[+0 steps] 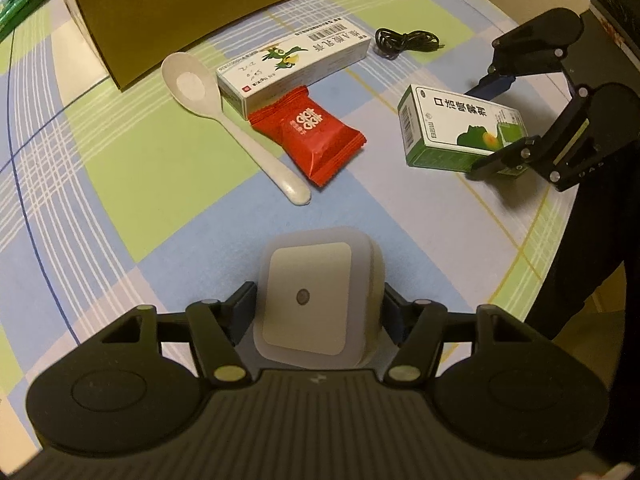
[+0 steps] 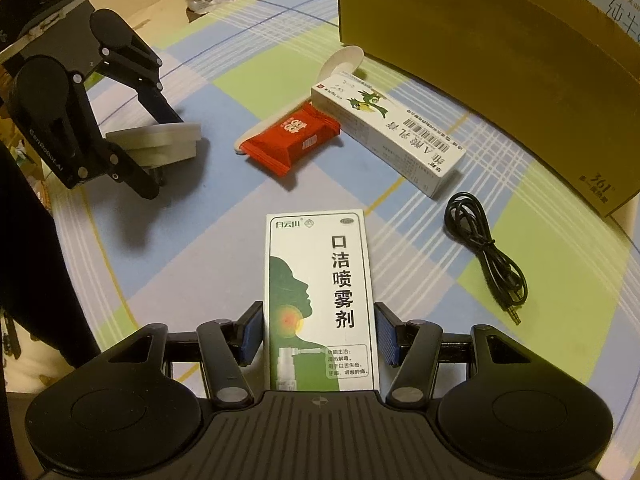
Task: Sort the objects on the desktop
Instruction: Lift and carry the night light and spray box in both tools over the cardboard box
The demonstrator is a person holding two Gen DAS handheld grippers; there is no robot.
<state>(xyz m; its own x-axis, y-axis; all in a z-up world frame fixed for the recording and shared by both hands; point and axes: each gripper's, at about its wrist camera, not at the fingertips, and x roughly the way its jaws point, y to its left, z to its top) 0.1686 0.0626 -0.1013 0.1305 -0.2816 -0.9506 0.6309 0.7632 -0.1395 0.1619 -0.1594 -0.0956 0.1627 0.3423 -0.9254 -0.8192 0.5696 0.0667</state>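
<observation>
While both tongs straddle their picks, you're mid-grasp. The cardboard box (image 2: 500, 52) stands at the far edge of the table (image 1: 120, 168), likely the drop spot. Right tongs (image 2: 319, 334) bracket the green spray box (image 2: 320, 292), pads just beside its sides, a sliver of gap, not clamped. Left tongs (image 1: 318, 312) sit tight against the white night light (image 1: 316, 292); grip looks closed on it. Next: squeeze the right, lift both, and clear the red snack packet (image 1: 310, 132) and spoon (image 1: 224, 116).

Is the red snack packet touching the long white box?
Touching. In the left wrist view the red snack packet has its upper crimped edge butted against the long white box, with no tablecloth visible between them.
</observation>
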